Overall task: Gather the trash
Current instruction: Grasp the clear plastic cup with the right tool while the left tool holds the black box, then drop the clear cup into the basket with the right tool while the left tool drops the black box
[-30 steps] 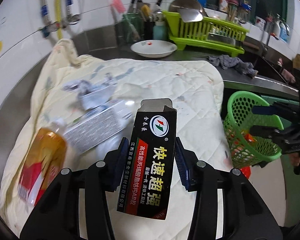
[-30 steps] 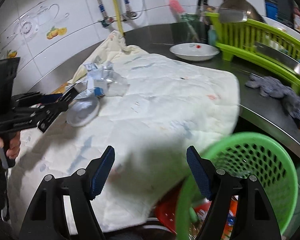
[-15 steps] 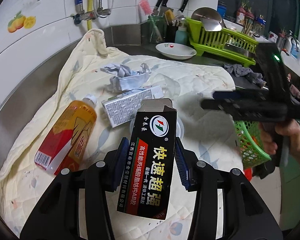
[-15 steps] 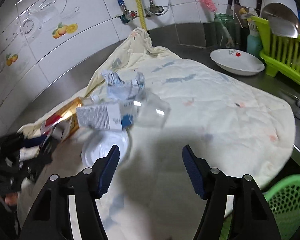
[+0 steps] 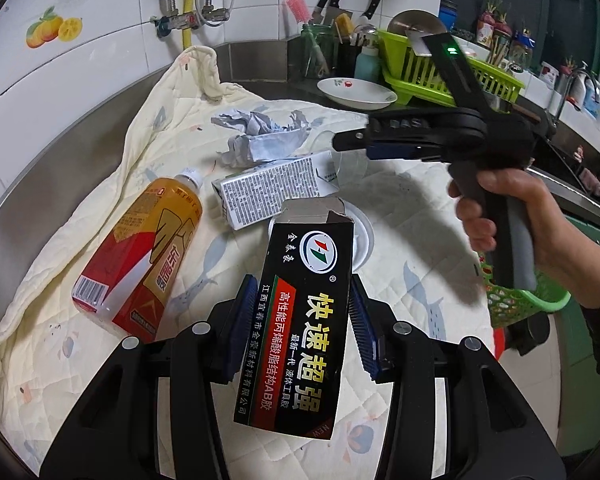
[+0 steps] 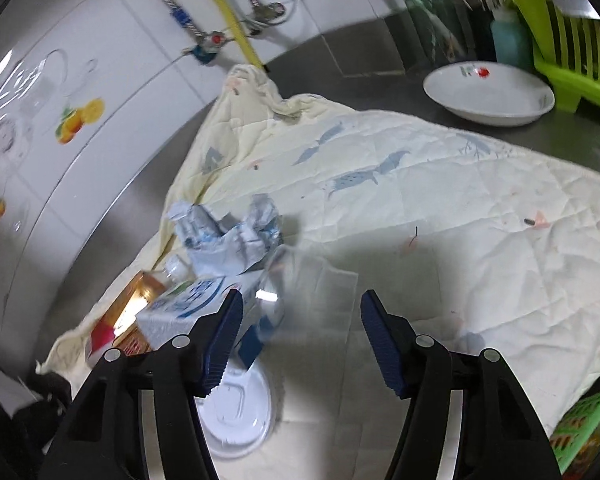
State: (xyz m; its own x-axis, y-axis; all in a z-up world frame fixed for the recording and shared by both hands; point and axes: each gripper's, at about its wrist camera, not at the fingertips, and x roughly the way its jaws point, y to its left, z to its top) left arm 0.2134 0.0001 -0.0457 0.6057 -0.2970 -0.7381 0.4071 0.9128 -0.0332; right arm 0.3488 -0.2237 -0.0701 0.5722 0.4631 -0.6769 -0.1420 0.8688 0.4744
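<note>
Broadly, a stainless counter [image 5: 40, 184] carries a cream quilted cloth [image 5: 412, 208] printed with blue fish, and the trash lies on its left half. A green mesh basket [image 5: 516, 304] sits past the cloth's right edge, partly behind the hand [image 5: 512, 216] that grips the right tool's handle.

Left tool [image 5: 300, 320]: its blue ribbed pads are clamped on the two long sides of a black glue box [image 5: 304, 312], held above the cloth. The box is tall and narrow, with yellow and white Chinese lettering and a red band; its long axis runs forward along the fingers, leaning slightly right, with the torn-open flap end pointing away from the camera.

Right tool [image 6: 300, 340]: its fingers stand wide apart and hold nothing, hovering over a clear plastic cup [image 6: 300, 292] that lies on its side between a white milk carton [image 6: 188, 308] and bare cloth. A white lid [image 6: 236, 412] lies just below the left finger. Crumpled paper [image 6: 228, 236] sits beyond the carton, and an orange drink bottle [image 5: 140, 256] lies flat farther left, cap pointing toward the wall.
</note>
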